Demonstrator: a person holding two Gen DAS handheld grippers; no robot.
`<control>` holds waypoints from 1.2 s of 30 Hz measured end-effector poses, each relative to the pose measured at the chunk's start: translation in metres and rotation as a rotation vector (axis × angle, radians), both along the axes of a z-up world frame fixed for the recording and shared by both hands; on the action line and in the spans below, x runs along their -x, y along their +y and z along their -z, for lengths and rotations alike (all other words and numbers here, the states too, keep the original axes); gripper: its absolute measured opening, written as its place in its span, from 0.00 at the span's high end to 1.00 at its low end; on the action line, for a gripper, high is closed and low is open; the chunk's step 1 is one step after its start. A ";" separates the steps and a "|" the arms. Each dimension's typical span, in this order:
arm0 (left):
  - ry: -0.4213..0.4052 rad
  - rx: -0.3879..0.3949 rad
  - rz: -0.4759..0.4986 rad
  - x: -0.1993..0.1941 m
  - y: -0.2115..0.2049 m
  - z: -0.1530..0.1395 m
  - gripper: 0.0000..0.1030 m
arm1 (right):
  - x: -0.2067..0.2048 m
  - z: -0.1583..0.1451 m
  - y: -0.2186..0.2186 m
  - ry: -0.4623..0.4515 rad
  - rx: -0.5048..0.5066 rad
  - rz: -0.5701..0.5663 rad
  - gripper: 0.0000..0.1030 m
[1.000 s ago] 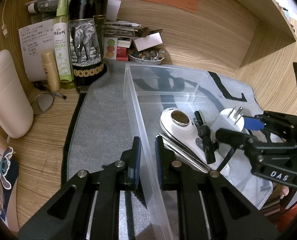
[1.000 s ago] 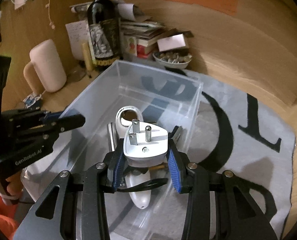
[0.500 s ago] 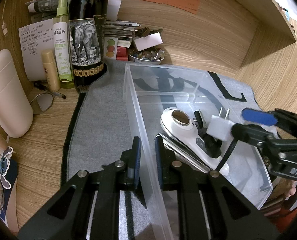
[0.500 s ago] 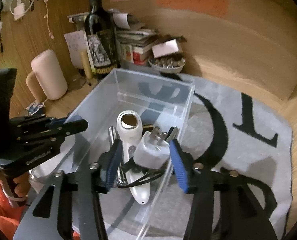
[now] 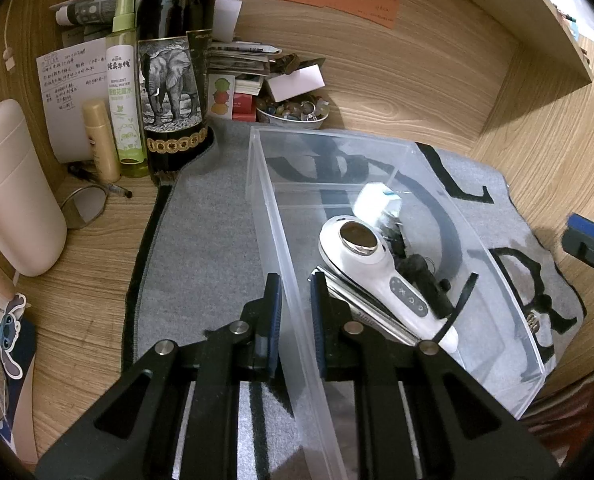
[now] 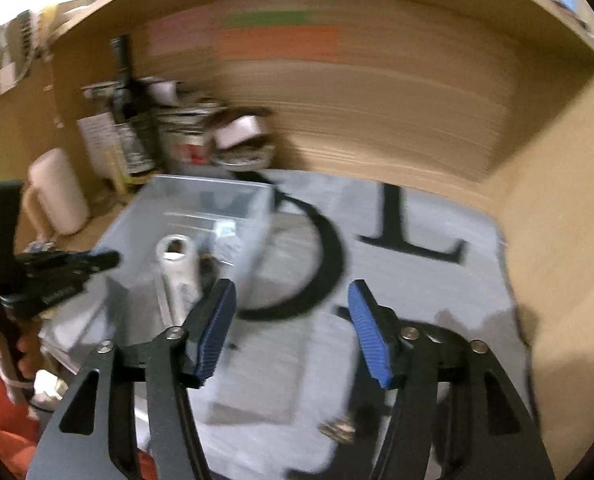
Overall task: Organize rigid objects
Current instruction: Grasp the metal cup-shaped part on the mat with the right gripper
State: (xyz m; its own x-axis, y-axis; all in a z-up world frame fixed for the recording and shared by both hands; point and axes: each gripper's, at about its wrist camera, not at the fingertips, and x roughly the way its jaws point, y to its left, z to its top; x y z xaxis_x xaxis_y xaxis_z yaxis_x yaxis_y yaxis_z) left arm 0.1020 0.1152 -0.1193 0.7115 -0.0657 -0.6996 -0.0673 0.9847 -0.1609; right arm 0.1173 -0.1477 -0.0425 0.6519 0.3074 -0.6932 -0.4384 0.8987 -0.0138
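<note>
A wooden desk alcove holds a grey mat (image 5: pixel 217 240) printed with large black letters, with a wine bottle (image 5: pixel 173 80), a green spray bottle (image 5: pixel 123 92) and a bowl of small stones (image 5: pixel 293 112) crowded at the back; a clear plastic bin (image 5: pixel 377 148) sits on the mat. The left gripper (image 5: pixel 295 312) has its jaws closed on the bin's near wall, steadying it; inside lie a white handheld device (image 5: pixel 377 268), a white plug adapter (image 5: pixel 377 200) beside its head, a black piece and something metal beneath. The right gripper (image 6: pixel 291 328) is over the mat beside the bin, jaws opening with nothing between them; that view is blurred. Judging by this, several items are already binned; a small brass-coloured object (image 6: pixel 339 432) on the mat looks like a possible next candidate, though I cannot tell what it is.
</note>
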 end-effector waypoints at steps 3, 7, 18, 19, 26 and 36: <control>-0.002 0.001 0.000 0.000 -0.001 0.000 0.86 | 0.006 0.003 -0.027 0.001 0.011 0.088 0.37; -0.002 0.001 0.001 0.000 -0.001 0.000 0.86 | 0.012 0.019 -0.053 0.055 0.015 0.172 0.37; -0.002 0.001 0.001 0.000 0.000 -0.001 0.86 | 0.018 0.078 -0.060 0.258 -0.015 0.187 0.37; -0.002 0.002 0.001 0.000 0.000 -0.001 0.86 | 0.018 0.084 -0.058 0.266 -0.003 0.184 0.37; -0.002 0.002 0.002 0.000 0.000 -0.001 0.86 | 0.018 0.099 -0.052 0.260 0.031 0.185 0.60; -0.003 0.005 0.002 0.000 0.000 -0.001 0.86 | 0.009 0.078 -0.050 0.213 -0.004 0.180 0.67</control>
State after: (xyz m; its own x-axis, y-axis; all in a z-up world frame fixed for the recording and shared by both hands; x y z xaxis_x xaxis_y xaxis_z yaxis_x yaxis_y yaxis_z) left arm 0.1021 0.1151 -0.1181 0.7137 -0.0702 -0.6969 -0.0650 0.9840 -0.1657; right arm 0.1083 -0.1981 -0.1203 0.5356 0.2028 -0.8198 -0.2644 0.9622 0.0653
